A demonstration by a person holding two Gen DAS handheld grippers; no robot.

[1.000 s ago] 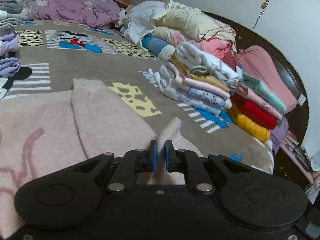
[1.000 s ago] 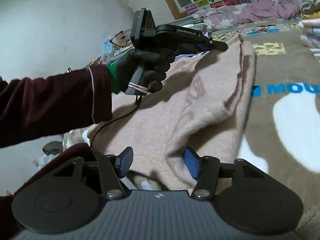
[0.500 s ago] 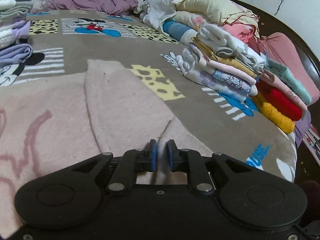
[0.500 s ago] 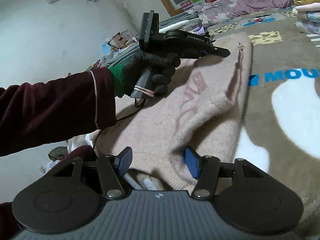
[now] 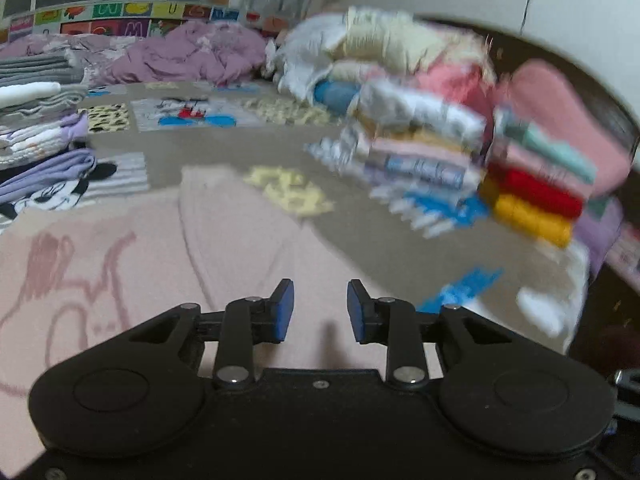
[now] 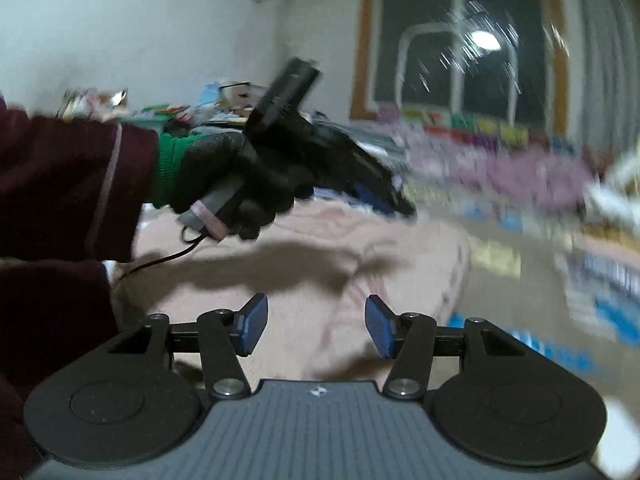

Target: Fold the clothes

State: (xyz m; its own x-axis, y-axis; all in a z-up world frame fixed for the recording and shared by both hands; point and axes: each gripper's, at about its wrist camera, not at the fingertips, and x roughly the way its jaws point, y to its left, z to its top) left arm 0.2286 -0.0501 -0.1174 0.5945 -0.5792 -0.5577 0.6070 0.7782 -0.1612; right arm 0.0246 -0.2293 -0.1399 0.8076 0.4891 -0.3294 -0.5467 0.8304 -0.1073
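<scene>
So the pink sweater [image 5: 132, 264] lies flat on the bed across the lower left, left gripper [image 5: 320, 308] opening with nothing in it, right gripper [image 6: 316, 326] closing, also empty; next fold probably needs a fresh edge grab.

The sweater [image 5: 132, 248] lies on the blanket [image 5: 240, 148], folded stacks [image 5: 432, 148] to its right, bedding [image 5: 188, 54] behind.

A dark window [image 6: 460, 48] sits above the cartoon-print blanket [image 5: 224, 148].
</scene>
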